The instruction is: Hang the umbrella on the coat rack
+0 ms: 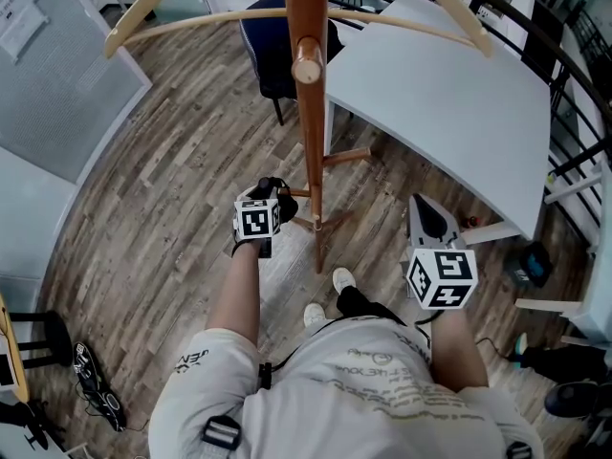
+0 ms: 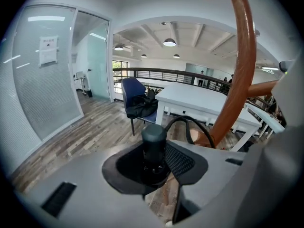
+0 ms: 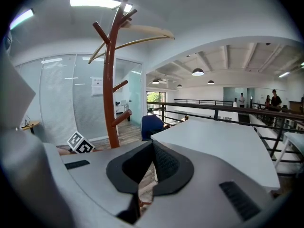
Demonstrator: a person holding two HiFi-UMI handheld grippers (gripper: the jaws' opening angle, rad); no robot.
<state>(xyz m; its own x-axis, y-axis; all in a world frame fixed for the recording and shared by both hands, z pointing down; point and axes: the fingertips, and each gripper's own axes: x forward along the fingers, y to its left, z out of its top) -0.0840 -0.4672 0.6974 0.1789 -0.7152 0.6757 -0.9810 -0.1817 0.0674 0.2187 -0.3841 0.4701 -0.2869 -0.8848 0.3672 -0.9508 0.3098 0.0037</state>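
My left gripper (image 1: pixel 272 205) is shut on the black end of a folded umbrella (image 2: pixel 153 139). A black strap loop (image 2: pixel 191 125) rises from that end, and the rest of the umbrella is hidden below the jaws. The gripper sits just left of the coat rack's reddish wooden pole (image 1: pixel 308 113), low on the pole. One peg (image 1: pixel 307 65) points up towards me. My right gripper (image 1: pixel 428 218) hangs to the right of the rack, shut with nothing between its pads (image 3: pixel 151 167). The right gripper view shows the whole rack (image 3: pixel 110 80), with pegs higher up.
A white table (image 1: pixel 449 94) stands right of the rack, close behind my right gripper. A blue chair (image 1: pixel 273 46) holding a black bag is behind the rack. Glass walls close the left side and a railing (image 1: pixel 574 84) the right. The rack's feet (image 1: pixel 330 220) spread over the wooden floor.
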